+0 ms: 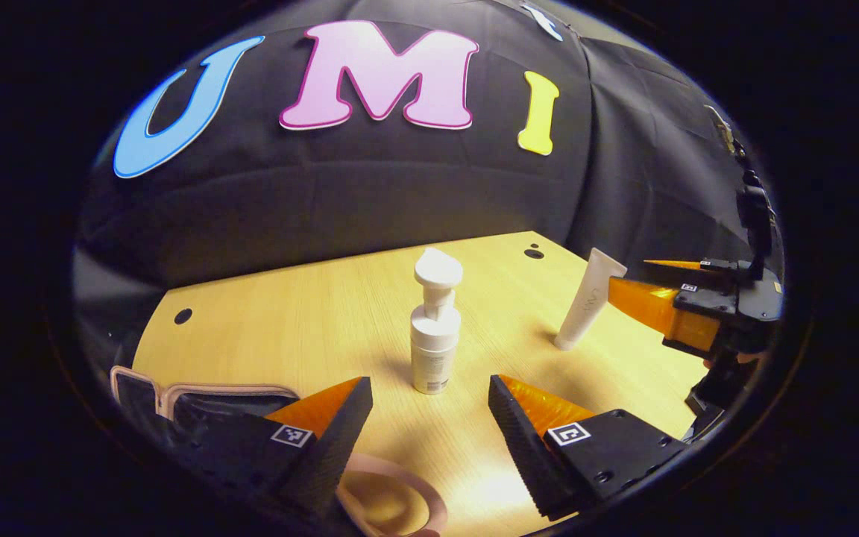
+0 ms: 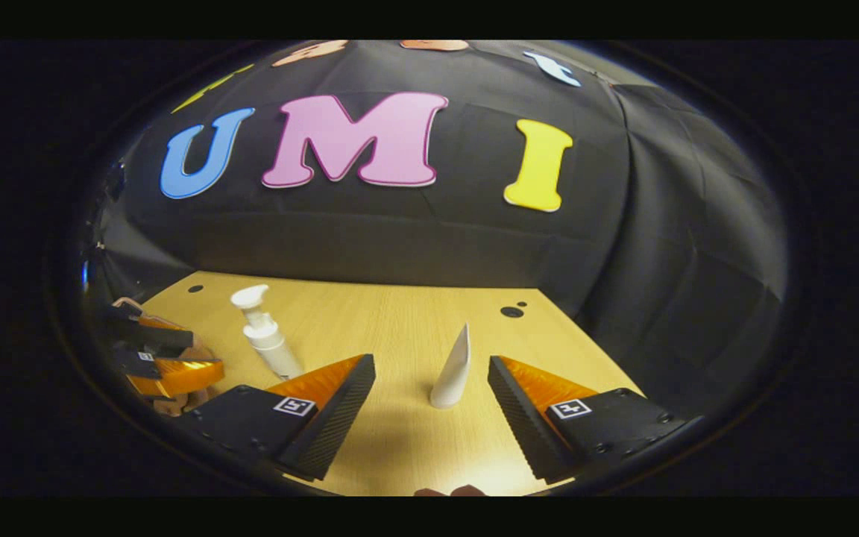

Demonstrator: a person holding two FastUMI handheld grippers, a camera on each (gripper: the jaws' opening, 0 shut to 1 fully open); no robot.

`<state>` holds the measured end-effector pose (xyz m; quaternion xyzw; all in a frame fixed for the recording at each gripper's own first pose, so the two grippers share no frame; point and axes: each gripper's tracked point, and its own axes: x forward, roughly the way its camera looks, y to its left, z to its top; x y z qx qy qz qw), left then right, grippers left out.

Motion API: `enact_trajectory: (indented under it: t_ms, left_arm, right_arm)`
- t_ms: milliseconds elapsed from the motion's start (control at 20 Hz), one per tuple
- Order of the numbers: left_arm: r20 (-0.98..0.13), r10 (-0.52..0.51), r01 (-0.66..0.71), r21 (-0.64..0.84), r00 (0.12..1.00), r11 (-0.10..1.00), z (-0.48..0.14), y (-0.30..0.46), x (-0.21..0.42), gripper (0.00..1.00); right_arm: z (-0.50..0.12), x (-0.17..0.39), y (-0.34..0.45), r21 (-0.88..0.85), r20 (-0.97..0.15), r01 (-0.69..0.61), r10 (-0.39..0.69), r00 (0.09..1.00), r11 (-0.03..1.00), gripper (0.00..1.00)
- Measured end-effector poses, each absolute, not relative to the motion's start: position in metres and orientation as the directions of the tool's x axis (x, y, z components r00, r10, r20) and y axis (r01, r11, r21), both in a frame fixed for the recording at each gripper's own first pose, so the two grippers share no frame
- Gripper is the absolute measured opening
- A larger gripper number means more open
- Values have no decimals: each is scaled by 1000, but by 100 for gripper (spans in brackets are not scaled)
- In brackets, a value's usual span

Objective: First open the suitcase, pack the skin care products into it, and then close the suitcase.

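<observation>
- Where the left gripper view looks along its own fingers, the left claw (image 1: 429, 418) stands spread wide above the table (image 1: 310, 313), pinching nothing.
- A white pump bottle (image 1: 435, 332) stands upright on the table just beyond the gap between those fingers, apart from both.
- Under the left finger lies the suitcase (image 1: 206, 399), pale pink at the rim with a dark inside; a pink looped handle (image 1: 400, 500) shows near the bottom edge.
- Farther right in the same view, a white tube (image 1: 590, 298) stands on its cap end, leaning slightly, with the right claw (image 1: 642, 287) reaching in beside it, its orange fingers parted.
- In the right gripper view, the right claw (image 2: 429, 406) is likewise spread, holding nothing, and the tube (image 2: 453, 369) stands just ahead between the fingertips, touching neither.
- The pump bottle (image 2: 265, 335) stands to the left there, and beyond it at the edge the left claw (image 2: 176, 358) shows with a hand (image 2: 176, 403) behind it.
- Small dark holes (image 2: 511, 311) mark the table's far corners.
</observation>
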<state>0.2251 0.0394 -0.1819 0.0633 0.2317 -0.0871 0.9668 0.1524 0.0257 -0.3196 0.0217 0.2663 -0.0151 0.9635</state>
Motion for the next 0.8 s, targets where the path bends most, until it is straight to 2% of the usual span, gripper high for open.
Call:
enact_trajectory:
  t_ms: [300,550,600,700,800]
  left_arm:
    - [-481,-34,107,125,876,986,-224,33,293,99]
    - [-505,40,50,163,862,985,-244,38,324,99]
    - [-522,30,55,146,852,988,-247,35,322,91]
    - [-567,38,42,127,823,991,-248,35,318,60]
    - [-608,25,43,97,794,994,-242,37,308,56]
  right_arm:
    - [-378,187,27,49,-557,-19,43,830,999,98]
    - [-411,210,22,57,-591,10,26,806,998,98]
    - [-416,212,21,65,-602,15,28,798,998,98]
    - [-424,212,4,8,-630,54,-37,776,998,96]
    - [-427,207,5,79,-683,87,-10,730,993,39]
